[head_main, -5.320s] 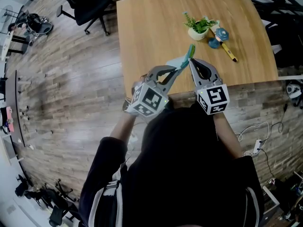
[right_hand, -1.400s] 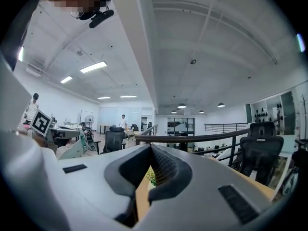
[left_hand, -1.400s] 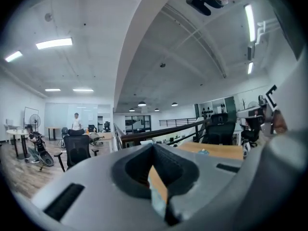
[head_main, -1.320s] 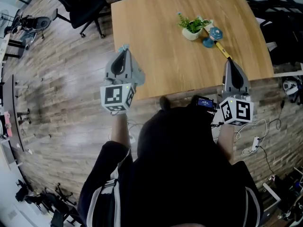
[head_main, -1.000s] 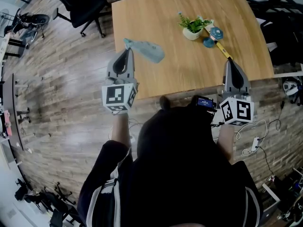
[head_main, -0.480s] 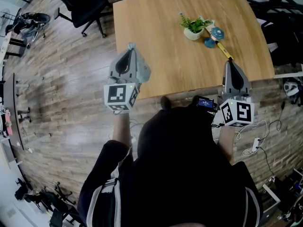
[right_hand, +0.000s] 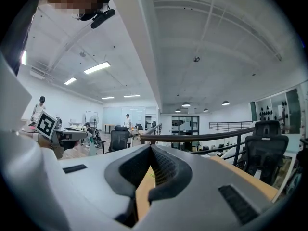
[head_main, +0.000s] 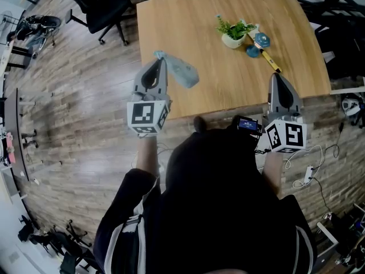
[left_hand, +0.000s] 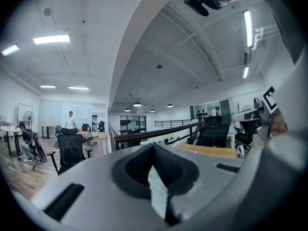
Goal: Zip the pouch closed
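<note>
Head view alone shows the whole pouch (head_main: 181, 73): a pale blue-grey bag slung rightward from the tip of the left gripper (head_main: 160, 57), in the air over the table's (head_main: 217, 90) left edge. The left gripper view shows only a pale sliver pinched between its closed jaws (the zip can't be made out). The right gripper (head_main: 276, 76) is closed on nothing. A pot (head_main: 232, 41) across the table holds a green plant (head_main: 234, 27).

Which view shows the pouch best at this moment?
The head view: the pouch shows nearly whole, hanging from the left gripper. The left gripper view shows only a pale sliver of the pouch pinched between its shut jaws. In the right gripper view I cannot find it.
</note>
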`<state>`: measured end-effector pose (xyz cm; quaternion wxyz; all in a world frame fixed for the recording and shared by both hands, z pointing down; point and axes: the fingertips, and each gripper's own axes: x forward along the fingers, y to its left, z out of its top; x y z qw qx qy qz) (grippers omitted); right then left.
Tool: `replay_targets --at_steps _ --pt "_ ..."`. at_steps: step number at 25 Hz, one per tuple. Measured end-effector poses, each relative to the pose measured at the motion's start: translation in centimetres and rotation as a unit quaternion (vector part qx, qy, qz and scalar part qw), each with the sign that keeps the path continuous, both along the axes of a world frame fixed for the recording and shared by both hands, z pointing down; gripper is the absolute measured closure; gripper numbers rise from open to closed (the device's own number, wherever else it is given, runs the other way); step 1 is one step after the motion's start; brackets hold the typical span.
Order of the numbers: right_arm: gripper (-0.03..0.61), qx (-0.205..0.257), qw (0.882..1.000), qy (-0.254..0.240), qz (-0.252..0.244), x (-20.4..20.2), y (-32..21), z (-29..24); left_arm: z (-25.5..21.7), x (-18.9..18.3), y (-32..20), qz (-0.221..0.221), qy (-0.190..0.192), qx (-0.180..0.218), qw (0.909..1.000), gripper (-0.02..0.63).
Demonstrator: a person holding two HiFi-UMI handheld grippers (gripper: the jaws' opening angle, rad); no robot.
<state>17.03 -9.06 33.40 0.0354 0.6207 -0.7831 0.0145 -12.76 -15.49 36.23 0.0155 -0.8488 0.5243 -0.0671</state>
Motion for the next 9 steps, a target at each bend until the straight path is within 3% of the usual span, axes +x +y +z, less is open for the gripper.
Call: replay_targets --at_steps 9 --pt "0.566 -0.003 1.0 -0.015 -0.006 -0.49 -0.08 -0.47 -0.57 0.36 0.04 0.008 0.0 0.003 1.0 0.612"
